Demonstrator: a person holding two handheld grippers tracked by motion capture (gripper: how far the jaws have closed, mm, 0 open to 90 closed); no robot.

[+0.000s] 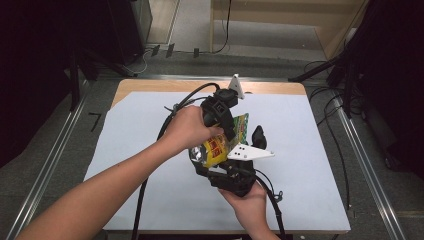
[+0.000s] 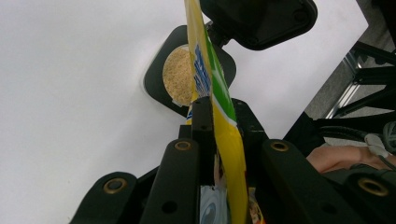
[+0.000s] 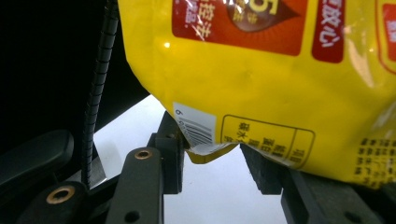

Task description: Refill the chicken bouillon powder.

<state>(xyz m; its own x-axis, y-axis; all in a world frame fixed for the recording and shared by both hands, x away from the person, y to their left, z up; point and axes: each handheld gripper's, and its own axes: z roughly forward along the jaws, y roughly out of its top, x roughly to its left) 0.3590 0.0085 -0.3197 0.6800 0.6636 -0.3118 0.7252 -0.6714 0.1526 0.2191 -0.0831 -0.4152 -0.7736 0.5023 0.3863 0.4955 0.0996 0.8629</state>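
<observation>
A yellow and green snack packet (image 1: 220, 146) hangs above the white-covered table (image 1: 140, 145), between both hands. My left gripper (image 1: 228, 132) comes in from above and is shut on the packet's thin edge (image 2: 223, 116); its jaws stand close on either side of the foil. From below, my right gripper (image 1: 225, 152) is shut on the packet's lower end, where the barcode corner (image 3: 201, 135) sits between its jaws (image 3: 212, 144). Beneath the packet in the left gripper view lies a black square dish (image 2: 156, 79) holding tan crumbs (image 2: 180, 74).
Cables trail from both grippers across the sheet (image 1: 165, 125). Metal rails (image 1: 372, 170) run along the table's sides, and dark stands and cables (image 1: 330, 67) crowd the floor at the back right. Bare white sheet shows at the left (image 1: 130, 165) and right (image 1: 310, 165).
</observation>
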